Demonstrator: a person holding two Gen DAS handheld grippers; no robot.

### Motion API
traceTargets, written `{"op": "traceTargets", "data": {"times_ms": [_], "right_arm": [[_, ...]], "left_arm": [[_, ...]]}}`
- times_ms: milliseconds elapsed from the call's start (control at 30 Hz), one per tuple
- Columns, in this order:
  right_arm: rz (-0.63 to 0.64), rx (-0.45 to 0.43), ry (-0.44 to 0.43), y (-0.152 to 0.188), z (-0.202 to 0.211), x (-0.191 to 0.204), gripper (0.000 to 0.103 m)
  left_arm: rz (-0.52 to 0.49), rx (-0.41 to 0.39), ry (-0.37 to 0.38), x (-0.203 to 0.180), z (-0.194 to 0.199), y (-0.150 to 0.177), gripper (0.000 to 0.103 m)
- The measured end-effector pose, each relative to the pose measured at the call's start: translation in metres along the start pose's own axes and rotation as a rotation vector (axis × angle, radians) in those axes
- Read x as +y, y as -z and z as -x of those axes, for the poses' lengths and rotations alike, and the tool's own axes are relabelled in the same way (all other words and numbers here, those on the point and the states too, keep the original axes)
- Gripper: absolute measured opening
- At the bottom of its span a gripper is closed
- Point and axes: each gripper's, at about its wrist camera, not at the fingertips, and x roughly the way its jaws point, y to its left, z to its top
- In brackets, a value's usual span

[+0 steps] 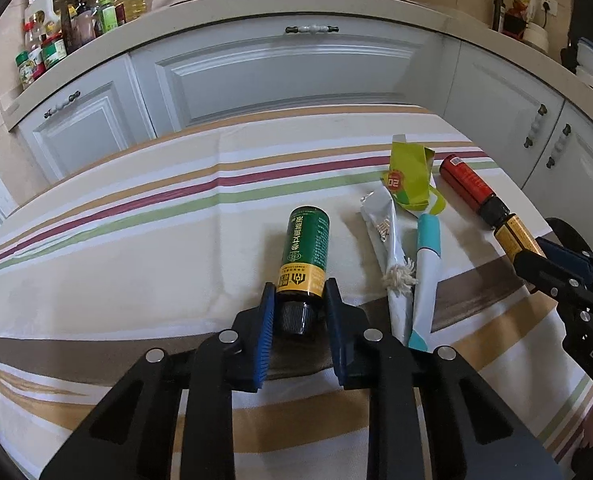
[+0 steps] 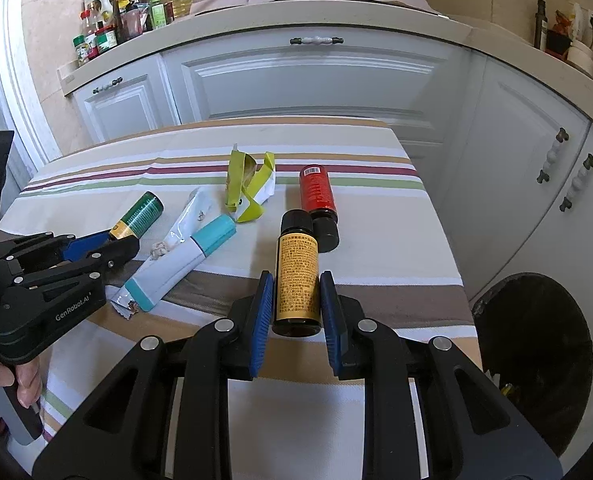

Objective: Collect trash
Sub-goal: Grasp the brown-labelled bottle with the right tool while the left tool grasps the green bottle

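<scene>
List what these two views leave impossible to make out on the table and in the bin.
- Green bottle: in the left wrist view, the left claw covers the sides of its cap.
- Yellow bottle: the right claw covers its sides.
- Dark bin: contents too dark, cut off by the fisheye edge.
- Labels: print too small.

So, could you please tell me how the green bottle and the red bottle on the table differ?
The green bottle has a yellow band near its cap; the red bottle shows none. The green bottle is gripped at its cap end by the left tool; the red bottle lies free, untouched by either tool. Both are small, black-capped and lying on the striped tablecloth.
</scene>
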Motion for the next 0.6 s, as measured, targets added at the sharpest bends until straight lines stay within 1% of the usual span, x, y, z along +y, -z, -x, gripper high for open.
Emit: {"op": "traceTargets", "data": {"times_ms": [300,600], "right_arm": [[-0.008,-0.044,0.014,0.009,0.021,-0.002,0.023],[-0.040,-0.116,0.032,0.022,0.056,-0.010,0.023]], "left_arm": [[0.028,-0.043,-0.013,-0.001,0.023,0.015,0.025],[0.065,-0.117,-0.027,-0.003,0.063,0.030,0.025]]}}
